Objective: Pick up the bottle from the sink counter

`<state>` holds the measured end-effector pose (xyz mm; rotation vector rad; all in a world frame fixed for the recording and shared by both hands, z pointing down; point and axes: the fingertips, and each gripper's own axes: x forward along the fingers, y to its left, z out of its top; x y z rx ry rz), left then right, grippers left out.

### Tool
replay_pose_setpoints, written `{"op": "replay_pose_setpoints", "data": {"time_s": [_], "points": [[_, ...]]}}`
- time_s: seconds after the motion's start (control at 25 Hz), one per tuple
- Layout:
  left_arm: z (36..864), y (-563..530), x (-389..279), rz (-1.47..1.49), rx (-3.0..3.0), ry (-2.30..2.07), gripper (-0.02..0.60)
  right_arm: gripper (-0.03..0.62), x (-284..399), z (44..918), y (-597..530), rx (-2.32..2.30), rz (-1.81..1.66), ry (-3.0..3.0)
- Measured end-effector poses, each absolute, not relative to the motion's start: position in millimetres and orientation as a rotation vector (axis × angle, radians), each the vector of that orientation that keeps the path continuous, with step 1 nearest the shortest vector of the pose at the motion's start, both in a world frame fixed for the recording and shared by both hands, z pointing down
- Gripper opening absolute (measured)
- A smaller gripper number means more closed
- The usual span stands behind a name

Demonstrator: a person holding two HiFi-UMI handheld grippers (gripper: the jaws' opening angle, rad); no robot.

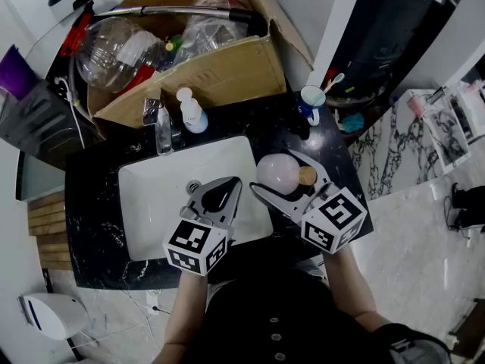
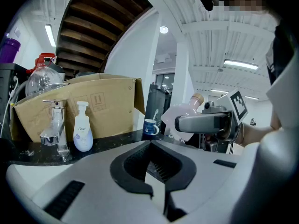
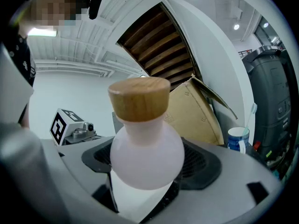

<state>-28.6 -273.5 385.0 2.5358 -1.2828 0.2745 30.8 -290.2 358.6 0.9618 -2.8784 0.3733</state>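
**Bottle** (image 3: 147, 157): round, pale pink, wooden cap (image 3: 139, 98). Held by its body between the jaws of the right gripper (image 1: 274, 171), which are spread wide around it. It sits right of centre in the head view, over the strip of worktop (image 1: 91, 203) between the sink's right rim and the worktop's right edge. It is tilted, with the cap towards frame right. Whether it touches the worktop cannot be told.

**Left gripper** (image 1: 227, 186): jaws shut together, nothing between them. It hangs over the right part of the sink (image 1: 151, 173), just beside the right gripper but apart from it.

**Sink:** white basin, its bare floor showing to the left of the left gripper.

**Back edge, top of frame:**
- Tap (image 1: 161, 123) and soap dispenser (image 1: 191, 112) stand side by side.
- Mug (image 1: 311, 101) stands at the upper right corner, well apart from the bottle.
- Cardboard box (image 1: 220, 70) overhangs the rear strip.

**Front strip:** a narrow dark band along the near rim.
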Motion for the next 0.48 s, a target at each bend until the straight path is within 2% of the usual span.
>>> {"op": "replay_pose_setpoints", "data": {"time_s": [0.48], "points": [[384.8,-276.2,-27.6,0.265,2.534,-1.284,0.017,0.403,31.8,360.0,-292.9,0.965,0.377,-2.877]]}}
